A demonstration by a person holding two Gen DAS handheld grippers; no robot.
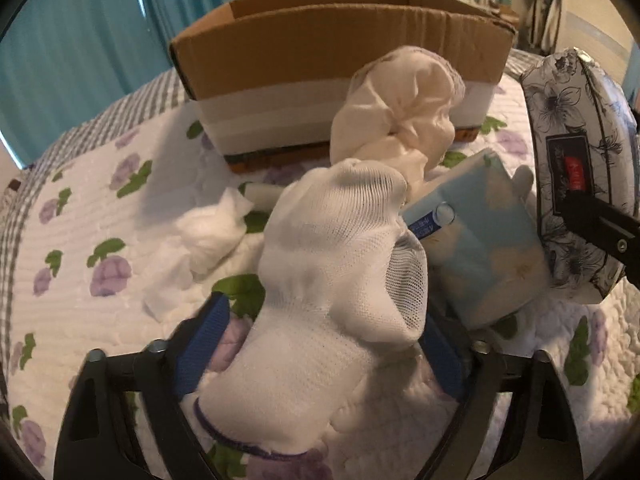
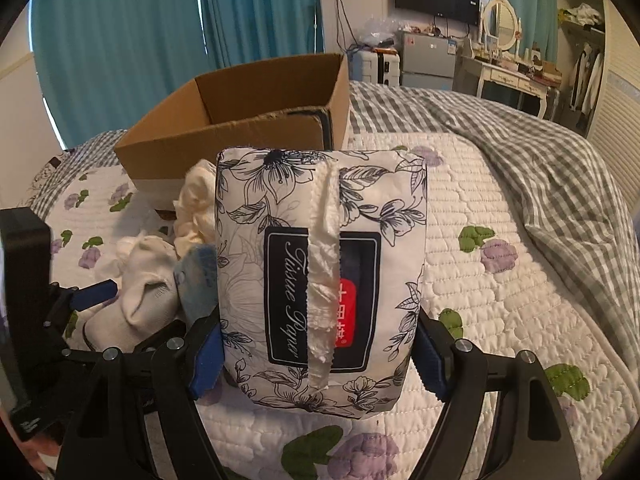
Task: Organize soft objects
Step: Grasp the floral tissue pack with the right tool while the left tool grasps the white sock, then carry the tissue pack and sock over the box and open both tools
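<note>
My left gripper [image 1: 320, 344] is shut on a white mesh sock [image 1: 332, 280] low over the bed; it also shows in the right wrist view [image 2: 144, 300]. My right gripper [image 2: 316, 356] is shut on a floral tissue paper pack [image 2: 320, 276], held upright above the quilt; the pack shows at the right of the left wrist view [image 1: 576, 168]. A light blue packet [image 1: 484, 248], a cream cloth bundle [image 1: 404, 108] and crumpled white tissue [image 1: 208, 236] lie on the quilt. An open cardboard box [image 1: 336, 52] stands behind them; it looks empty in the right wrist view [image 2: 256, 112].
The bed has a white quilt with purple flowers [image 2: 500, 208]. A grey checked blanket [image 2: 560, 168] lies bunched at the right. Teal curtains [image 2: 120, 40] hang behind the box. A dresser with a mirror [image 2: 500, 40] and a wall TV stand far back.
</note>
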